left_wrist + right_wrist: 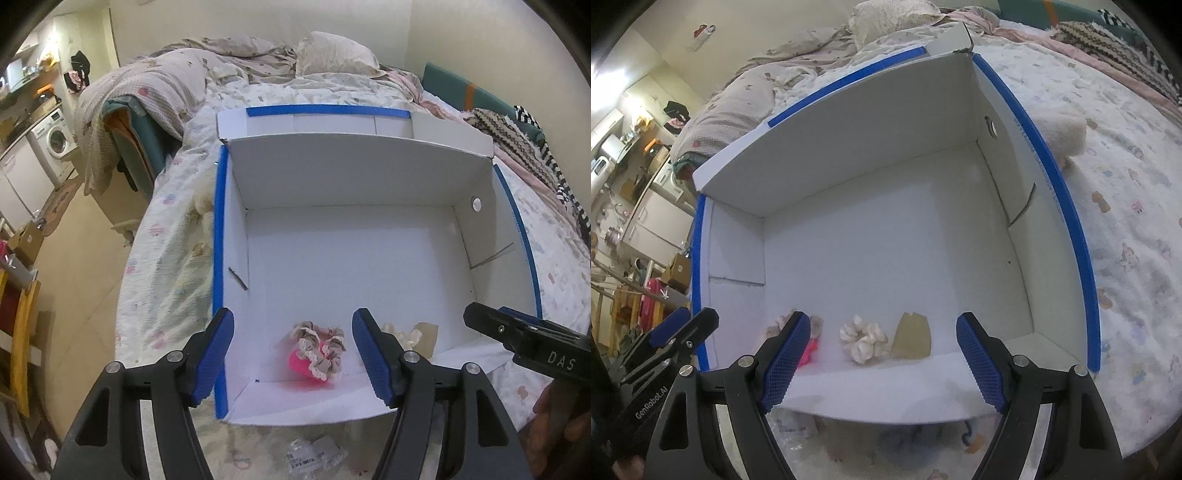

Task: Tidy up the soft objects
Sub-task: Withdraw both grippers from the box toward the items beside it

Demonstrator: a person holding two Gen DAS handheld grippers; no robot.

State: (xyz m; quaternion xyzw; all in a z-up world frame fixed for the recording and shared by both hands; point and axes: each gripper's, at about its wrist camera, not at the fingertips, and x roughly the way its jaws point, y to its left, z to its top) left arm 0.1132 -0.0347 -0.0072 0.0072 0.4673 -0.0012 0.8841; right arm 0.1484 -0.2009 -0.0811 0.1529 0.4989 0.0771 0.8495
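A white cardboard box point(343, 184) with blue-taped edges lies open on the bed; the right wrist view shows the same box point(871, 140). Inside, near its front wall, lie a beige frilled scrunchie over a pink one point(319, 349), a cream scrunchie point(863, 339) and a tan card point(911, 336). My left gripper point(293, 354) hovers open above the beige and pink scrunchie, nothing between its pads. My right gripper point(882, 358) stands open above the cream scrunchie point(402, 334) and holds nothing. Each gripper shows at the edge of the other's view.
The box rests on a floral bedspread point(1126, 229), with crumpled blankets and a pillow point(332, 55) behind it. A fluffy cream item point(1065, 136) lies just outside the right wall. Clear plastic packets point(314, 456) lie in front. Floor and a washing machine point(55, 138) are to the left.
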